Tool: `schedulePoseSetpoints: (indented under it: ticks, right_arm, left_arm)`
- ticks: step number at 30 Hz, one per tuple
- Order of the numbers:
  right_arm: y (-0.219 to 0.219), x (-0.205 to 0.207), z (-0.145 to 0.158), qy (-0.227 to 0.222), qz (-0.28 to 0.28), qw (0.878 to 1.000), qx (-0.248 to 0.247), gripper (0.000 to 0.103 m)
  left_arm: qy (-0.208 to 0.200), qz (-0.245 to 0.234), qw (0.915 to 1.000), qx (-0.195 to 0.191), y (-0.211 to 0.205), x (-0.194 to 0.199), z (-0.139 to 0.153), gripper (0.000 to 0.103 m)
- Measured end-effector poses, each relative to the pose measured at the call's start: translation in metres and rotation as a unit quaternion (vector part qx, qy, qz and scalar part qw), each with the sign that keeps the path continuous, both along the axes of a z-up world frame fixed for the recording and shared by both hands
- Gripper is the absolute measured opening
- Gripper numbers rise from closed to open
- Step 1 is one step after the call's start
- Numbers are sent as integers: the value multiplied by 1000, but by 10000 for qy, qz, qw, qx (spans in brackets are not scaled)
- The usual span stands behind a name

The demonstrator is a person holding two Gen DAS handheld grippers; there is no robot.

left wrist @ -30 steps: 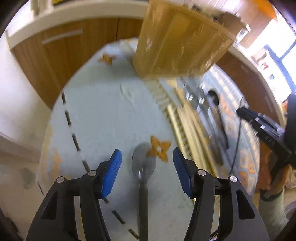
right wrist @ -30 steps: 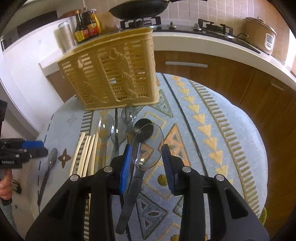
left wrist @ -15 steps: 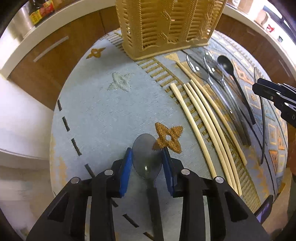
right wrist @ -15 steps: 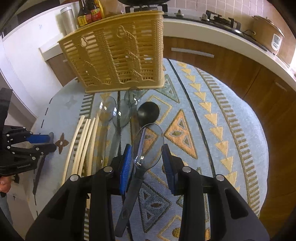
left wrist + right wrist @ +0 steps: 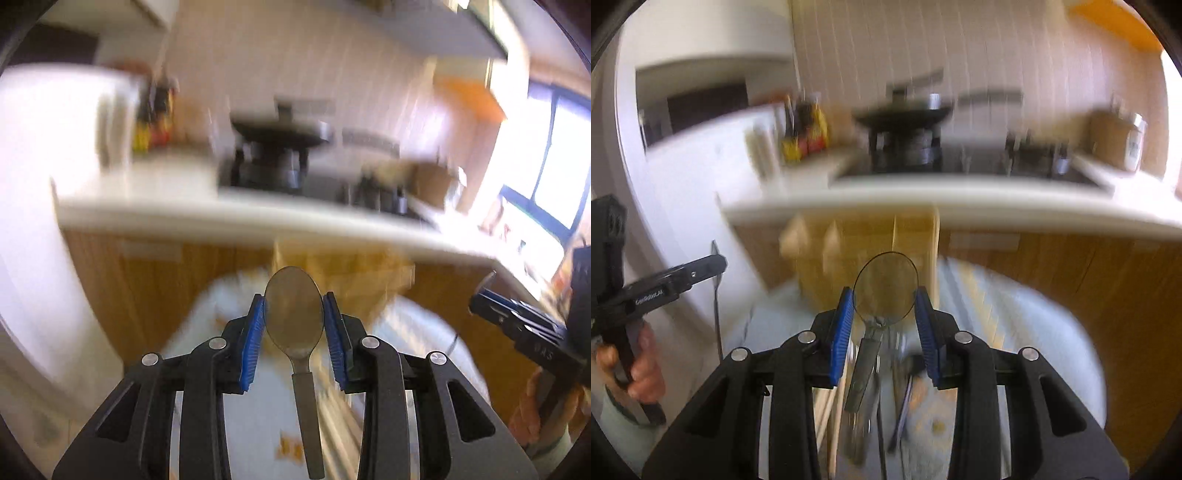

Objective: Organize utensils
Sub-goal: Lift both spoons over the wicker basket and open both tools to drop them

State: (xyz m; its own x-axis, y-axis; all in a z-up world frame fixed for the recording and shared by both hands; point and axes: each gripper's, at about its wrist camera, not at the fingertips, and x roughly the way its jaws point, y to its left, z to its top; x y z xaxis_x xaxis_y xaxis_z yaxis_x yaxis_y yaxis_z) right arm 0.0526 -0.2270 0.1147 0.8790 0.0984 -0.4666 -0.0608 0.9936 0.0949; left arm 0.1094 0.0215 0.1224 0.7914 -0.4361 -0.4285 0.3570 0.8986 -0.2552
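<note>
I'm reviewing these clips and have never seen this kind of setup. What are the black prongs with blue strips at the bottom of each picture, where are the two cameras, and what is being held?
No robot here: a person holds a hand-operated gripper in each hand. Each picture comes from a wide-angle camera mounted on one gripper, looking forward along its two black fingers with blue pads. The left gripper is shut on a grey spoon, pinched by its bowl, handle hanging toward the camera. The right gripper is shut on a clear spoon the same way. Each view also catches the other gripper at its edge. Below, blurred, lies a patterned tablecloth with more utensils and a yellow basket. Behind is a kitchen counter.
</note>
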Motion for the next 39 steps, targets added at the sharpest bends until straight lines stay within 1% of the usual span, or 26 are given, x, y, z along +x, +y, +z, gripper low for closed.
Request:
schedulePoseSetpoints:
  ticks: [1, 3, 4, 5, 7, 9, 12, 16, 20, 22, 24, 28, 30, 31, 33, 34, 36, 37, 39]
  right_arm:
    - [2, 6, 15, -288, -78, 9995, -91, 31]
    - [3, 22, 35, -596, -222, 9979, -153, 31]
    - [1, 32, 42, -680, -266, 9973, -120, 31]
    - [0, 39, 48, -776, -332, 9964, -117, 31]
    - [-2, 56, 57, -1054, -618, 9920, -319, 31]
    - [-6, 70, 61, -1168, -786, 9891, -430, 31]
    - [-13, 95, 51, -1108, -994, 9873, -560, 31]
    - [-16, 121, 21, -889, -1108, 9866, -799, 31]
    - [-18, 130, -2, -702, -1080, 9878, -871, 31]
    - [-18, 132, -10, -631, -1060, 9881, -919, 31]
    - [-16, 133, -16, -573, -1037, 9884, -946, 31]
    - [-16, 131, -24, -418, -891, 9911, -899, 31]
    - [-16, 127, -25, -377, -866, 9919, -852, 31]
    - [-17, 124, -25, -329, -830, 9928, -798, 31]
    - [-19, 120, -24, -244, -772, 9942, -705, 31]
    - [-20, 116, -23, -179, -725, 9952, -641, 32]
    - [-23, 109, -22, -108, -696, 9960, -546, 32]
    - [-25, 104, -20, -64, -659, 9967, -459, 38]
    - [-28, 92, -17, 10, -619, 9976, -311, 48]
  left_arm:
    - [-195, 64, 9997, -138, 0, 5, 11, 30]
    - [-423, 176, 9986, -267, -4, 12, 28, 30]
    - [-613, 292, 9972, -326, -8, 18, 37, 30]
    - [-767, 384, 9957, -364, -12, 25, 42, 30]
    - [-961, 472, 9931, -476, -21, 39, 49, 30]
    - [-1079, 549, 9912, -527, -25, 46, 52, 30]
    - [-1196, 693, 9884, -627, -27, 59, 48, 30]
    - [-1194, 879, 9864, -709, -38, 84, 23, 30]
    - [-1193, 1009, 9862, -551, -47, 91, 1, 30]
    - [-1265, 1082, 9849, -470, -50, 89, -5, 30]
    - [-1306, 1064, 9852, -330, -56, 87, -9, 31]
    - [-1301, 1015, 9861, -207, -59, 82, -12, 31]
    - [-1274, 967, 9869, -199, -57, 78, -12, 39]
    - [-1270, 953, 9871, -203, -56, 76, -11, 46]
    - [-1279, 938, 9872, -172, -53, 70, -9, 49]
    - [-1259, 865, 9881, -152, -52, 66, -8, 53]
    - [-1200, 782, 9896, -158, -47, 58, -5, 54]
    - [-1172, 747, 9901, -195, -43, 52, -2, 54]
    - [-1126, 656, 9912, -247, -37, 41, 3, 60]
